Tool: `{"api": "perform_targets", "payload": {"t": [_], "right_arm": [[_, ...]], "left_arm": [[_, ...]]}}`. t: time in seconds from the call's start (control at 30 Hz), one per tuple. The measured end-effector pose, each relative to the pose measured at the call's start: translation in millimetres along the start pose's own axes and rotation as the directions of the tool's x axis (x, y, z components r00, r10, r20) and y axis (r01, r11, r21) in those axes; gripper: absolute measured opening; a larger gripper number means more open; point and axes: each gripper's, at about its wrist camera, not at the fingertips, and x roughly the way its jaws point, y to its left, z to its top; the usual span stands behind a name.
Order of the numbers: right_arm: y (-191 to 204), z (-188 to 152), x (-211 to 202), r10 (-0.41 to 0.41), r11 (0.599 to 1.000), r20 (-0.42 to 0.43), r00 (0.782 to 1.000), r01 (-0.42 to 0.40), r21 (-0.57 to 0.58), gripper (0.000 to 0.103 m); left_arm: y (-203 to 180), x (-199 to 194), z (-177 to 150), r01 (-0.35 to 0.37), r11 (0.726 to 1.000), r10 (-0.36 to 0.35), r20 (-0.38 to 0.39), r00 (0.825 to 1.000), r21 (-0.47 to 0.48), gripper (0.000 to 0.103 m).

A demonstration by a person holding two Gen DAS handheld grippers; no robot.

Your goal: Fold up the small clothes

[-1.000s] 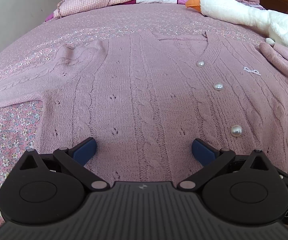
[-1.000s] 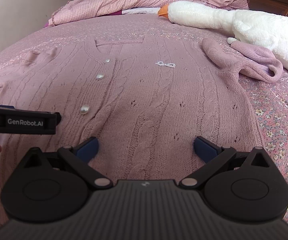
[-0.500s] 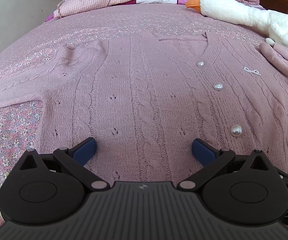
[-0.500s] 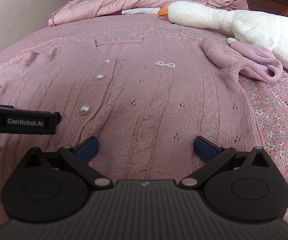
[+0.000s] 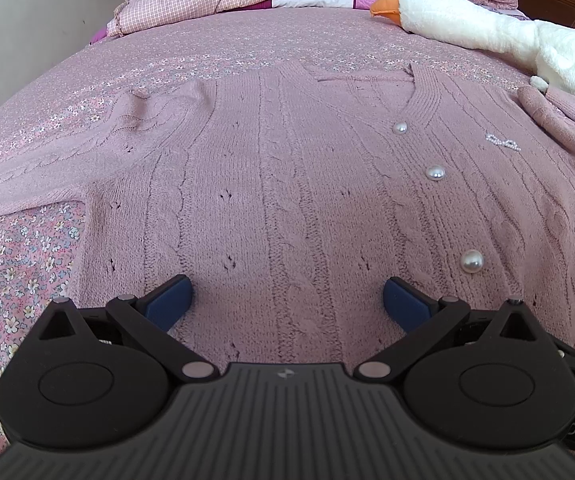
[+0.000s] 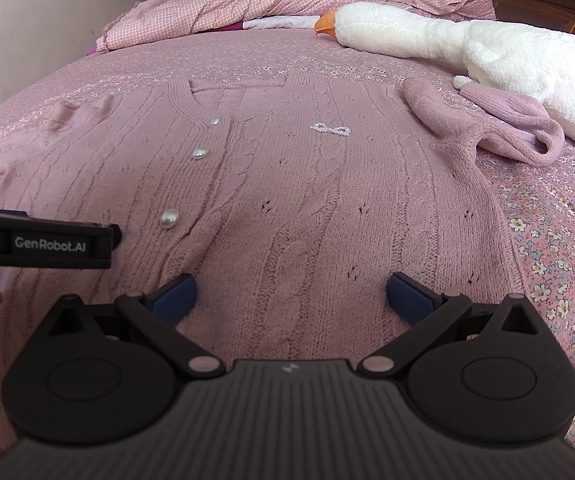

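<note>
While the cardigan [image 5: 287, 184] lay flat on the bed [image 5: 247, 40], both grippers' fingers stood wide apart, holding nothing. Gripping the hem evenly with left gripper [image 5: 285, 300] and right gripper [image 6: 291, 294] would probably keep the fold square.

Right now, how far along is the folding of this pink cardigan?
Done: the cardigan lies spread flat, buttons up, on the bed. In hand: nothing; the left gripper and right gripper are open over its hem. Left: every fold, including the bunched sleeve beside the plush goose.
</note>
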Motion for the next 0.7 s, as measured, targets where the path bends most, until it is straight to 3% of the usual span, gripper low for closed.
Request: {"api": "perform_targets", "payload": {"t": [0.7], "right_arm": [[-6.8, 4.2, 0.7, 0.017, 1.000, 0.002, 1.000, -0.017, 0.006, 0.103]], "left_arm": [[1.8, 1.4, 3.6, 0.009, 1.000, -0.009, -0.007, 1.000, 0.003, 0.103]]}}
